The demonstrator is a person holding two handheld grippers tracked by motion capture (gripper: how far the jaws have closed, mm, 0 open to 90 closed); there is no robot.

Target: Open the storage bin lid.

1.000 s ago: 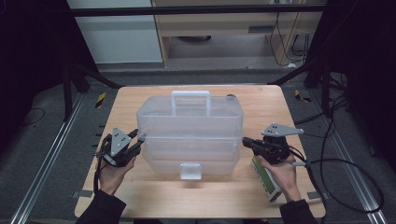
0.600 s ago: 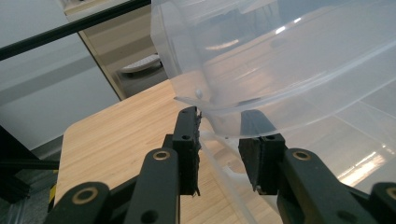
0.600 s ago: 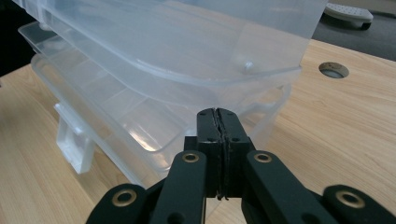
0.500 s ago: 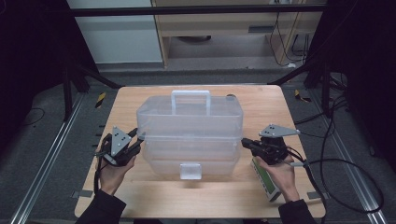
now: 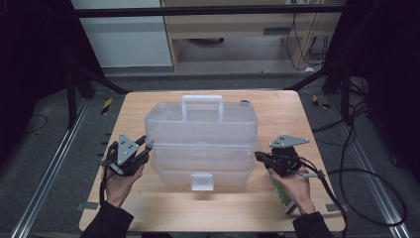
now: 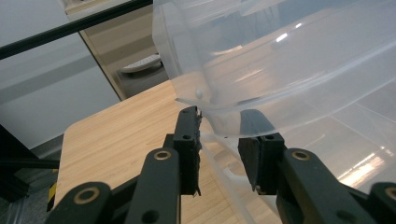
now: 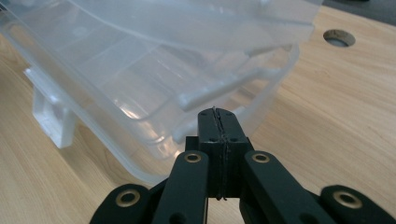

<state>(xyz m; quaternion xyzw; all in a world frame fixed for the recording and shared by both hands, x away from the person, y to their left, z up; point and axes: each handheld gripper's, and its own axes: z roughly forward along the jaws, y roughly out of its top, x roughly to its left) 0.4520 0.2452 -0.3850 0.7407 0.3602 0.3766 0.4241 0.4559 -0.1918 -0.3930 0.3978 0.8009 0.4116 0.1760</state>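
Note:
A clear plastic storage box (image 5: 203, 134) with a white handle on top stands in the middle of the wooden table (image 5: 163, 208). My left gripper (image 5: 147, 145) is at the box's left side. In the left gripper view its jaws (image 6: 219, 135) straddle the jutting rim of the box (image 6: 289, 70) and close on that clear edge. My right gripper (image 5: 257, 156) is at the box's right side, shut with nothing in it. In the right gripper view its tips (image 7: 218, 113) sit right against a moulded bar low on the box wall (image 7: 140, 70).
A flat green and white item (image 5: 280, 191) lies on the table under the right hand. A round hole (image 7: 339, 37) is in the tabletop behind the box. Cables trail off the table's right edge. A wooden shelf unit stands beyond the table.

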